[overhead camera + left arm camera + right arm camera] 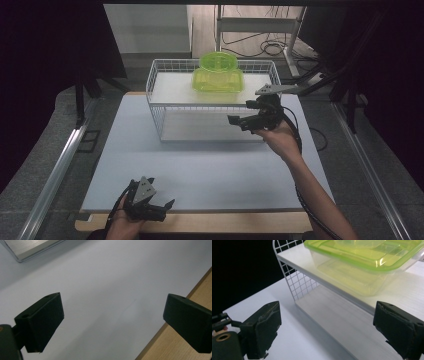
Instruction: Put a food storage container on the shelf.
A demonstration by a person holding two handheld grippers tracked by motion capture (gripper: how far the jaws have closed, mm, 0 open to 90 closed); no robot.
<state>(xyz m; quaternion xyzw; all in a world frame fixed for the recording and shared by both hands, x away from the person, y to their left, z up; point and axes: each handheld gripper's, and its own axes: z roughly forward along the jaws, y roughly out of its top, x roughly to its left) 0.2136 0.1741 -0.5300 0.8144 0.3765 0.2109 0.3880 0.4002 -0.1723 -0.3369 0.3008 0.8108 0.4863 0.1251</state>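
Dark surround, pale bench (200,170) | white wire shelf (159,95) upper centre | green container (218,79) on its top board, long axis left-right | right gripper (239,121) just right, fingers wide, empty | left gripper (162,209) bottom left, fingers wide.

From my right gripper's view, the green container (362,267) ran off the top and right edges; its contents stayed unclear.
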